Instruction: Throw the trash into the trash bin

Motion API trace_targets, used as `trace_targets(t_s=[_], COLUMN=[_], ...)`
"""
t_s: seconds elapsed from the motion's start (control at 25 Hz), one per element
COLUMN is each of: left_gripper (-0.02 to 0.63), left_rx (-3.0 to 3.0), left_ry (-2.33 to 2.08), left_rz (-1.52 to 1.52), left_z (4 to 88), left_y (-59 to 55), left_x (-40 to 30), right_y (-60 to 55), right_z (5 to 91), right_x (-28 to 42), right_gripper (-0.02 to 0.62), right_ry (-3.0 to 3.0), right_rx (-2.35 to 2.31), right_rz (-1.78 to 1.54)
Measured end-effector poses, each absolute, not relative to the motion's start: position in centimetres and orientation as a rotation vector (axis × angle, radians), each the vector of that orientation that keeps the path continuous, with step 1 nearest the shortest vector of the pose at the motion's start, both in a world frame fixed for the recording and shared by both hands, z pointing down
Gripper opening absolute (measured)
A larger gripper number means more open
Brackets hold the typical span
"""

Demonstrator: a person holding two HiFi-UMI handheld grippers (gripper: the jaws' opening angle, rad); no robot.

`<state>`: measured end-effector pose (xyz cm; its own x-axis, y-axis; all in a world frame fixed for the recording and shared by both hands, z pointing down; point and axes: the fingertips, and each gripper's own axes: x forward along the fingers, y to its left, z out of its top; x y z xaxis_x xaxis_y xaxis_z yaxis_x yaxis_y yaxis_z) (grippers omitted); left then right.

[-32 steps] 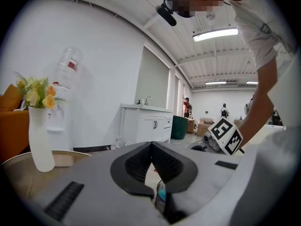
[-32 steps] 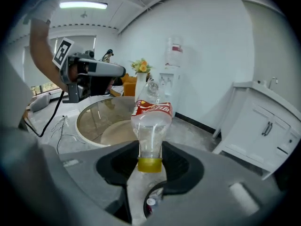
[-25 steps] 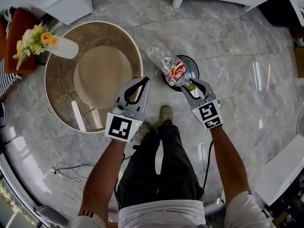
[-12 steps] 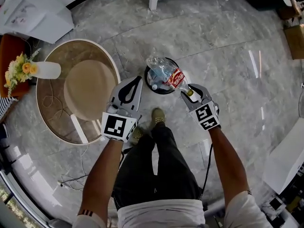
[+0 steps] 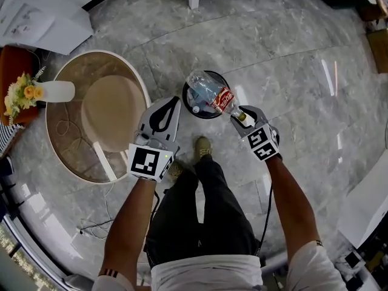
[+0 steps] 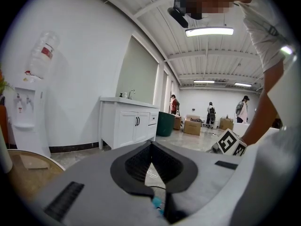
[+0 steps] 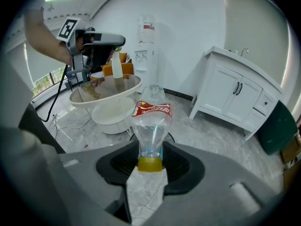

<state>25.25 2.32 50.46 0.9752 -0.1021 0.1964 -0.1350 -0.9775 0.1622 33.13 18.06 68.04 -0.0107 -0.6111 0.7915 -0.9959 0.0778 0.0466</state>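
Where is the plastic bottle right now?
Head view, centre: the plastic bottle hangs over the black trash bin, held by its yellow-capped neck in the right tool, with the round table to its left.

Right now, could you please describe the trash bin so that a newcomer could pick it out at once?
Find the big round table on the grey marble floor. Just right of it in the head view, ahead of the person's shoes, stands the trash bin. It is the only small, round, black container there, with a clear, red-labelled bottle over its mouth.
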Motion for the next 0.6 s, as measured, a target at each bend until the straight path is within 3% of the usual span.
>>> trace_targets(t_s=[0.16, 0.28, 0.6], left_gripper=[0.000, 0.000, 0.000], left_rx=[2.950, 2.951, 2.938], left_ry=[-0.183, -0.191, -0.228], left_rz=[0.314, 0.322, 0.311], left_z=[51.0, 51.1, 50.9], left_y=[2.0, 1.4, -0.4], left_x=[25.1, 25.2, 24.7], right_y=[16.7, 15.5, 12.6], right_z=[68.1, 68.0, 66.7], right_x=[33.5, 33.6, 33.6], right_gripper=[0.203, 0.202, 0.093], right_ry=[-1.744, -1.762, -1.811], right_rx=[1.668, 1.680, 1.703], right_rz=[0.762, 0.765, 0.700])
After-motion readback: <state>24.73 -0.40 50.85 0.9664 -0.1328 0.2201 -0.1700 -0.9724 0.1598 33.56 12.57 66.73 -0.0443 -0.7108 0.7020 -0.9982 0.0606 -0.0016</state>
